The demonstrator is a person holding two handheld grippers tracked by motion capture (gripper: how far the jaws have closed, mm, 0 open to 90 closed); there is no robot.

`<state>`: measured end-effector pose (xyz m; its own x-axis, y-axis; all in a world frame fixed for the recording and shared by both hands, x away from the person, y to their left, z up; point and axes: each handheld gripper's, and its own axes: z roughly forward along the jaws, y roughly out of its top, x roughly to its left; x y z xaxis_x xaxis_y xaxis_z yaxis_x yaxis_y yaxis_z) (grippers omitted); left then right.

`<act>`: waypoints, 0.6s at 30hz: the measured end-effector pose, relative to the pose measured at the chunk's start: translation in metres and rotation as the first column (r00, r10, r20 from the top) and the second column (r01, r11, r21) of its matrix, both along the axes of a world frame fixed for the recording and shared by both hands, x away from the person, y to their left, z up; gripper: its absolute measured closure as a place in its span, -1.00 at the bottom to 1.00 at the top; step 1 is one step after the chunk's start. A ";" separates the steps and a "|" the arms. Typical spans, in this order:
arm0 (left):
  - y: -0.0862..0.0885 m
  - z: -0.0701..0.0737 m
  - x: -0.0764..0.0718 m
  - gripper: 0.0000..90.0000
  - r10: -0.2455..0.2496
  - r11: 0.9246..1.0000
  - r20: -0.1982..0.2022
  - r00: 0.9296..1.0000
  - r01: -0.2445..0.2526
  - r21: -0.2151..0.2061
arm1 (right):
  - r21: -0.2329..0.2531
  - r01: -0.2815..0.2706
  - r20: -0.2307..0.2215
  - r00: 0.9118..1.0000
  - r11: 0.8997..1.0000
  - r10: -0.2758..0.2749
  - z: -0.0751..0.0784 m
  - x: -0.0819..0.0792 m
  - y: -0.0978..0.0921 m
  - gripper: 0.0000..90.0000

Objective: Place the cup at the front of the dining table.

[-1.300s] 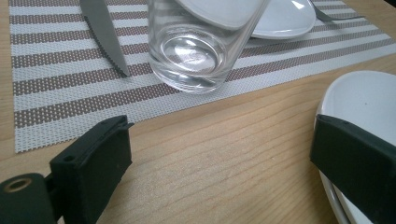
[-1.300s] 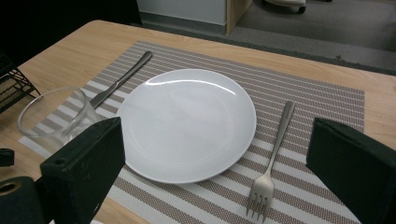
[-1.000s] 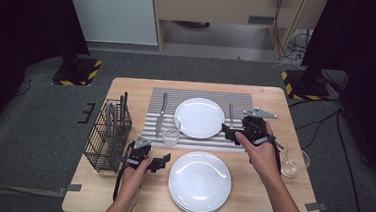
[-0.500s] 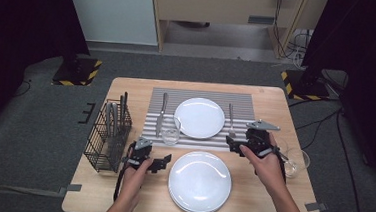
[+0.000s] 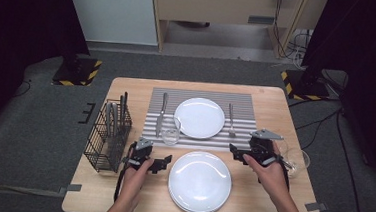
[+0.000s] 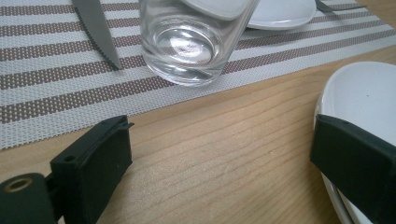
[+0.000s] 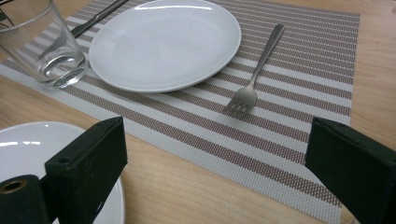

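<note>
On the striped placemat (image 5: 246, 110) lie a white plate (image 5: 199, 117), a knife (image 5: 161, 111) to its left and a fork (image 5: 230, 120) to its right. A clear glass (image 5: 170, 135) stands at the mat's front edge. A stack of white plates (image 5: 199, 182) sits on the bare wood near me. My left gripper (image 5: 163, 163) rests open just left of that stack, its right jaw over the plate rim (image 6: 369, 102) and the glass (image 6: 187, 46) ahead. My right gripper (image 5: 234, 152) is open and empty at the mat's front right corner, facing the fork (image 7: 254, 70) and plate (image 7: 166, 42).
A black wire basket (image 5: 107, 136) holding cutlery stands at the table's left edge. A second clear glass (image 5: 297, 161) sits by the right edge, just right of my right hand. Grey tape tabs mark the table's front corners.
My right gripper has drawn back from the fork toward me and to the right, off the placemat. The left gripper has stayed put.
</note>
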<state>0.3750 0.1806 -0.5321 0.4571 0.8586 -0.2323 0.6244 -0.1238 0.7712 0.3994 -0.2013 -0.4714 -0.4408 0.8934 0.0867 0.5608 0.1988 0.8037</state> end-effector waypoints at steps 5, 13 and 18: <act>0.000 0.000 0.000 -0.89 0.000 1.000 -0.002 1.000 0.000 0.000 | -0.006 -0.008 -0.007 1.000 1.000 0.008 -0.006 -0.005 -0.002 -0.86; 0.003 0.000 0.001 -0.89 0.010 1.000 -0.003 1.000 -0.010 -0.010 | -0.008 -0.009 -0.027 1.000 1.000 0.008 -0.019 -0.014 -0.006 -0.87; 0.003 0.000 0.000 -0.89 0.013 1.000 -0.006 1.000 -0.013 -0.010 | -0.011 -0.006 -0.041 0.999 1.000 0.005 -0.025 -0.018 -0.010 -0.87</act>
<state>0.3753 0.1833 -0.5322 0.4446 0.8619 -0.2437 0.6306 -0.1080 0.7685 0.3817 -0.2113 -0.4965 -0.4419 0.8921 0.0943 0.5918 0.2109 0.7780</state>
